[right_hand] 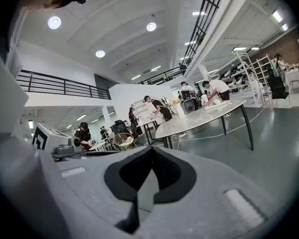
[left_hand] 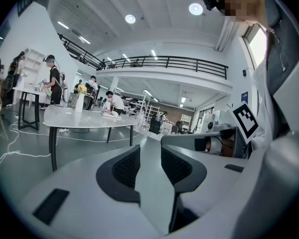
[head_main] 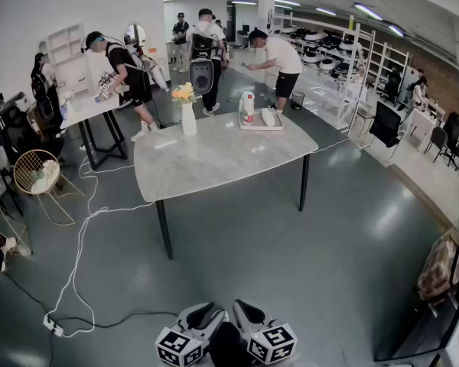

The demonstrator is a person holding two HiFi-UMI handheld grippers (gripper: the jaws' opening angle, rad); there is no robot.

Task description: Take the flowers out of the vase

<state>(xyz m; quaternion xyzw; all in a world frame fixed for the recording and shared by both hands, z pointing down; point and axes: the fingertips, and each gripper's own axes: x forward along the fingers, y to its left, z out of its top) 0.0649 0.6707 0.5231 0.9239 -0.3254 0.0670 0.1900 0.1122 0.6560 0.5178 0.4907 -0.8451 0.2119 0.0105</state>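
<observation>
A white vase (head_main: 189,119) with yellow flowers (head_main: 184,92) stands at the far left corner of the grey marble table (head_main: 214,159). Both grippers hang low, well short of the table, side by side at the bottom of the head view. My left gripper (head_main: 206,313) has a narrow gap between its jaws and nothing in it. My right gripper (head_main: 245,312) has its jaw tips together and is empty. In the left gripper view the vase (left_hand: 79,103) is far off beyond the left gripper (left_hand: 150,151). The right gripper view shows the vase (right_hand: 180,109) far beyond the right gripper (right_hand: 151,149).
A white tray (head_main: 262,126) with a red-and-white bottle (head_main: 249,107) sits at the table's far right. A white cable (head_main: 80,243) and power strip lie on the floor to the left, near a wire chair (head_main: 37,173). Several people work behind the table.
</observation>
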